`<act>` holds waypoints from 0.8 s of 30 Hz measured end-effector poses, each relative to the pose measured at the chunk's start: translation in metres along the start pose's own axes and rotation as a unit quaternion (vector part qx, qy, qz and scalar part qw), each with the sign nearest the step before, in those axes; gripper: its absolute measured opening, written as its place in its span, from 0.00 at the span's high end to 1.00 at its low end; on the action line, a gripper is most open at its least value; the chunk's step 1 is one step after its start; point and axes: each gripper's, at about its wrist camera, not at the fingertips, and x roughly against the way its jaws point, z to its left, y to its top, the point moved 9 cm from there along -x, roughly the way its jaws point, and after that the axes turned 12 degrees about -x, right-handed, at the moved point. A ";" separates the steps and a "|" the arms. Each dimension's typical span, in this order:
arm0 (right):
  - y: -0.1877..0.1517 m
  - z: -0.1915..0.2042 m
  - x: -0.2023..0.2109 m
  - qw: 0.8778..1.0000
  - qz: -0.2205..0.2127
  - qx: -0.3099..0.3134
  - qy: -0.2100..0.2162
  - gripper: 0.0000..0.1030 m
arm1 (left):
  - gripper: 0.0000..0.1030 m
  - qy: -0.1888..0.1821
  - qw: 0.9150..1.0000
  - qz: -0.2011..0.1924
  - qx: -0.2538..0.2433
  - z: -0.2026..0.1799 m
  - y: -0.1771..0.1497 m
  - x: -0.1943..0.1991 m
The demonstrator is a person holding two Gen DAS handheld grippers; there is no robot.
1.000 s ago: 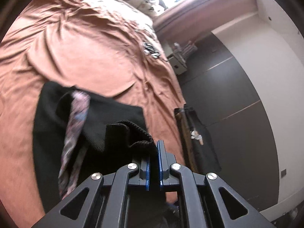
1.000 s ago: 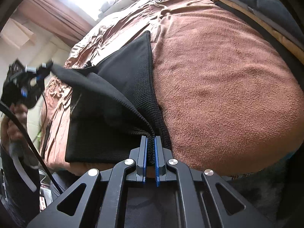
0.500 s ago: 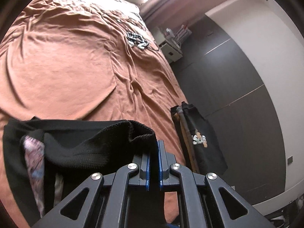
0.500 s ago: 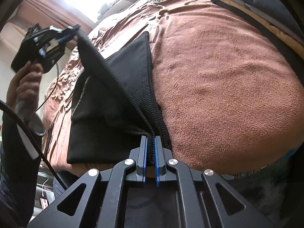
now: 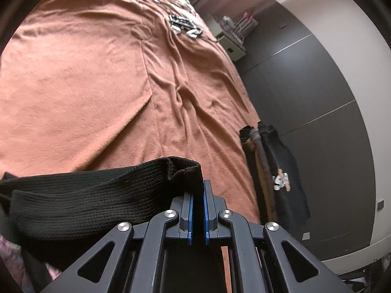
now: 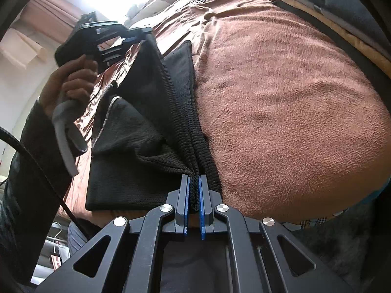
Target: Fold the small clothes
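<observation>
A black knit garment (image 6: 136, 146) lies on the brown blanket (image 6: 281, 102) of a bed, partly lifted into a fold. My right gripper (image 6: 194, 188) is shut on one end of its ribbed hem, low over the blanket. Held by a hand (image 6: 70, 83), my left gripper (image 6: 144, 33) is shut on the other hem corner and raised above the garment, so the hem runs taut between the two. In the left wrist view the ribbed hem (image 5: 97, 195) trails left from my left gripper (image 5: 198, 190). A pinkish patterned lining (image 5: 9, 244) shows at the lower left edge.
Folded dark clothes (image 6: 330, 5) are stacked on the bed at the far right; the same stack (image 5: 276, 171) sits at the bed's edge. A black and white item (image 5: 185, 25) lies further up the bed. A dark wardrobe (image 5: 305, 85) and a bedside unit (image 5: 232, 46) stand beyond.
My left gripper has carried its hem corner across the garment toward the right gripper's side, lifting the cloth into a fold. The right gripper has stayed where it was, still clamped.
</observation>
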 end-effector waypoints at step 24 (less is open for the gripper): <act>0.001 0.000 -0.005 1.000 -0.002 -0.006 -0.006 0.96 | 0.44 0.032 0.999 -0.011 -0.010 0.011 -0.004 0.047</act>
